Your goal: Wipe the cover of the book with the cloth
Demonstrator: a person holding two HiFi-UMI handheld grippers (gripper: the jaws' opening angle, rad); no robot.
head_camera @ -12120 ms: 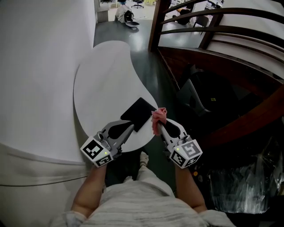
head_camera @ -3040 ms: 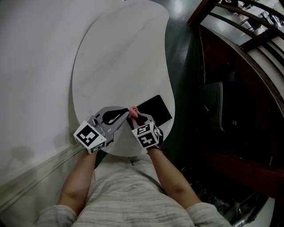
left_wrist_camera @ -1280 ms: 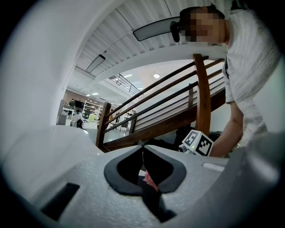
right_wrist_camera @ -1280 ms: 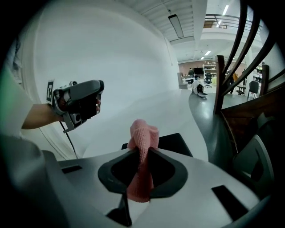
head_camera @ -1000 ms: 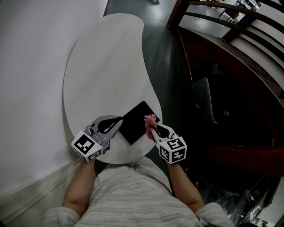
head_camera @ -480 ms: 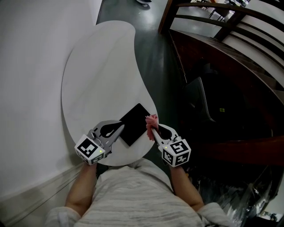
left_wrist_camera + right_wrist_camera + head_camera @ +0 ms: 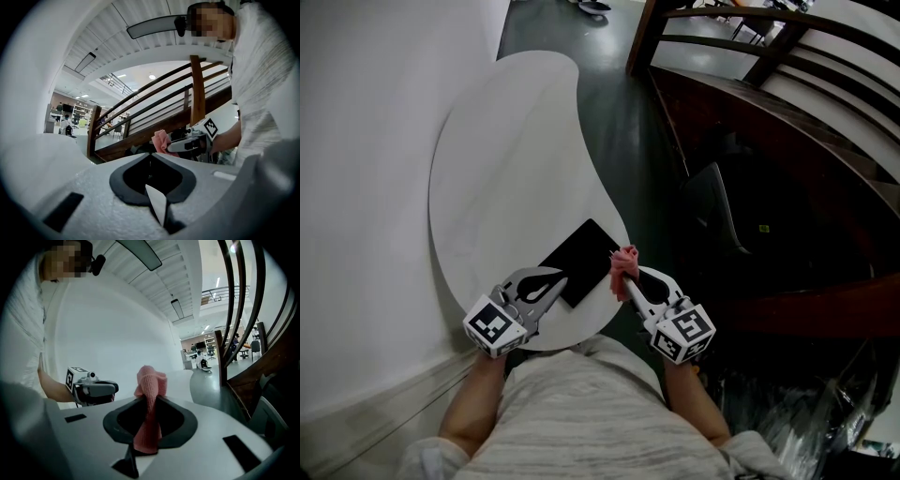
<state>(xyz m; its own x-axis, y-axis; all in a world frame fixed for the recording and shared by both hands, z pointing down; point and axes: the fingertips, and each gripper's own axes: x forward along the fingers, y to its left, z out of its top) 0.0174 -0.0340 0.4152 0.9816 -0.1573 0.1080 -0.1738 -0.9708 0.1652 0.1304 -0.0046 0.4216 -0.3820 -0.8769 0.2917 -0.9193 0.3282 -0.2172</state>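
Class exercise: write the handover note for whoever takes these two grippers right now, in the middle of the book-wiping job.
Left gripper: shut, nothing in it, tips at the book's near left edge.
Right gripper: shut on the pink cloth, which bunches out past the jaws, just off the book's right corner.
Book: black, lying flat near the near edge of the white table.
Done: the cloth is in hand.
Left: bring the cloth onto the cover and wipe it. How much is already wiped doesn't show.
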